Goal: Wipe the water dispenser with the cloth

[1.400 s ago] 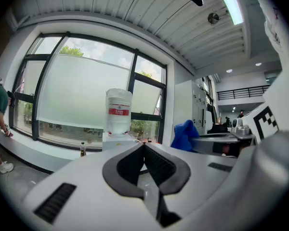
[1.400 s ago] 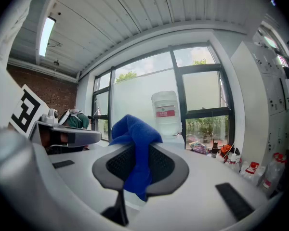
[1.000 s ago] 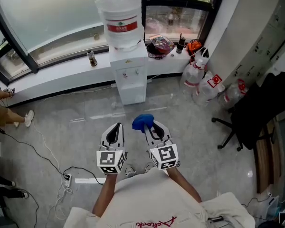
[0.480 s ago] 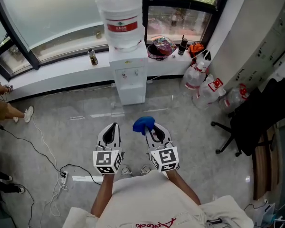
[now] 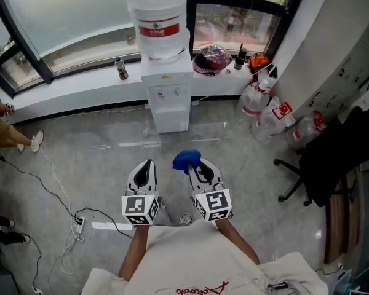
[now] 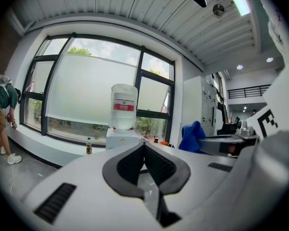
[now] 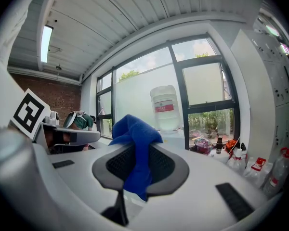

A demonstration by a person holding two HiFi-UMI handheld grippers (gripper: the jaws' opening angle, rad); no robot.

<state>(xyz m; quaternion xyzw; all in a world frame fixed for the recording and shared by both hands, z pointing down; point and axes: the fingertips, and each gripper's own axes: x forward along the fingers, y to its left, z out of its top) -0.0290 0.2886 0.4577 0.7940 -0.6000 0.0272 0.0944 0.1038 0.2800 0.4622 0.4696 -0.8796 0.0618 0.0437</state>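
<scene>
Slight shift since the earlier frame: I've edged toward the water dispenser (image 5: 166,100), and both claws keep their spot low in front of me. Right claw (image 5: 194,166) is clamped on the blue cloth (image 5: 186,158), which bunches up above the tips. Left claw (image 5: 149,166) is closed, pads meeting, nothing in it. The water dispenser stands upright straight ahead across the floor (image 5: 111,152), well apart, a touch left of the right claw. My guess is the cloth arm must reach forward.

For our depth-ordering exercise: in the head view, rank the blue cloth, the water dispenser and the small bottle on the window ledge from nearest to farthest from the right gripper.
1. Blue cloth, clamped in the right gripper.
2. Water dispenser, ahead across the floor.
3. Small bottle, on the ledge, back left.
</scene>
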